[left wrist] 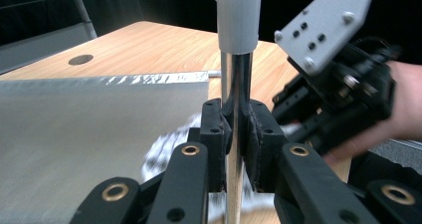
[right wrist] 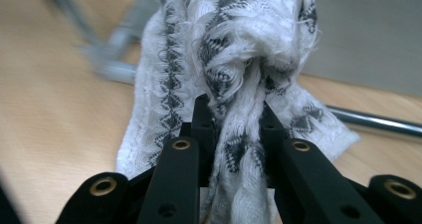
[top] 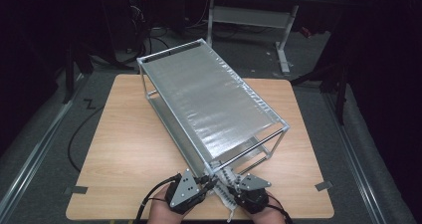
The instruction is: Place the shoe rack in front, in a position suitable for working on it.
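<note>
While the cloth (right wrist: 234, 69) is bunched between my right gripper (right wrist: 234, 129)'s jaws, which are clamped on its white, grey-patterned folds, it has not yet gone onto the rack (top: 209, 97). From above I see it at the near edge of the worktop (top: 124, 149), a strip trailing down past the rack's near corner, between my two hands. My left gripper (left wrist: 235, 134) is closed around the post (left wrist: 234, 84) at that corner, just under its white joint, so I judge I am steadying the frame.

So the pick-up looks done: cloth in hand, rack held. What is left, as I read it, is the main part: lifting the cloth clear, opening it out of its crumpled bundle, and laying it over the rail or the silvery top sheet (top: 209, 94). None of it rests on the top yet; the lower shelf is too hidden for me to tell. I would call this early, with the hanging still ahead.
</note>
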### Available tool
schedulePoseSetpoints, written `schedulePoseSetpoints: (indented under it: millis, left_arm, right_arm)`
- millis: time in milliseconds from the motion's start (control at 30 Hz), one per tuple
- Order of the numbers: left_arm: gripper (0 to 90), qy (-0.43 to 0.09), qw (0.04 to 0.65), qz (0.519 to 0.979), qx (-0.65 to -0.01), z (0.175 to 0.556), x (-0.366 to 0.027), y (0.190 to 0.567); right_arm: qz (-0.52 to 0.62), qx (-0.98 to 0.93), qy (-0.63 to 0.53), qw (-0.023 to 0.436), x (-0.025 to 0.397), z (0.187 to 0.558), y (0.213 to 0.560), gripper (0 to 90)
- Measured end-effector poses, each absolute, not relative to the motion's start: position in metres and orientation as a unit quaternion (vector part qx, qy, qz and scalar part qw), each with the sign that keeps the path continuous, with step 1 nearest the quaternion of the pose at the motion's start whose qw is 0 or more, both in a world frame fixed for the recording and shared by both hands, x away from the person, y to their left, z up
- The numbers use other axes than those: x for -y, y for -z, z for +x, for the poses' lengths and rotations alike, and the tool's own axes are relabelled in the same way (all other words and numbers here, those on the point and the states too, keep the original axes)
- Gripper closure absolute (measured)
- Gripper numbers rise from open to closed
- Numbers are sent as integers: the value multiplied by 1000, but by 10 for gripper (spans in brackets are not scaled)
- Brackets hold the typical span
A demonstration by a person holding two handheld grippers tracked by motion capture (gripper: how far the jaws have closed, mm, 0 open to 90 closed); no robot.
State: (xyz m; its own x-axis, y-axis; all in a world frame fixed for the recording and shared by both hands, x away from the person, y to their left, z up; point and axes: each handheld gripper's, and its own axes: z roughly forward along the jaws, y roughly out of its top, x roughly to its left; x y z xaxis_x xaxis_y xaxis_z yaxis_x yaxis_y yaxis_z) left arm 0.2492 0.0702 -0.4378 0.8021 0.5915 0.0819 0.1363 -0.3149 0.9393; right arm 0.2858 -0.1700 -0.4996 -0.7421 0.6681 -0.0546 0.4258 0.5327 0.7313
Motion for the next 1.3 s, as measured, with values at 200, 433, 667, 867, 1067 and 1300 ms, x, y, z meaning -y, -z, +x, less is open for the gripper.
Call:
schedulePoseSetpoints:
  millis: [200, 433, 667, 867, 1067, 1300]
  left_arm:
    - [796, -212, 539, 782, -229, 249, -71, 438]
    - [796, -211, 537, 784, -229, 248, -71, 438]
    - [791, -217, 532, 786, -226, 246, -73, 437]
    - [792, -217, 532, 786, -228, 245, -73, 437]
    - [793, -215, 535, 785, -227, 246, -73, 438]
    - [793, -212, 536, 786, -225, 247, -74, 438]
  right_arm:
    - [374, -835, -353, 198, 207, 308, 500, 767]
    - [436, -803, -334, 231, 245, 329, 500, 766]
    - [465, -783, -331, 247, 267, 341, 498, 756]
    - [462, -786, -328, 246, 267, 343, 500, 763]
    - [429, -806, -336, 230, 245, 332, 501, 762]
    - [385, -829, -352, 203, 218, 314, 501, 762]
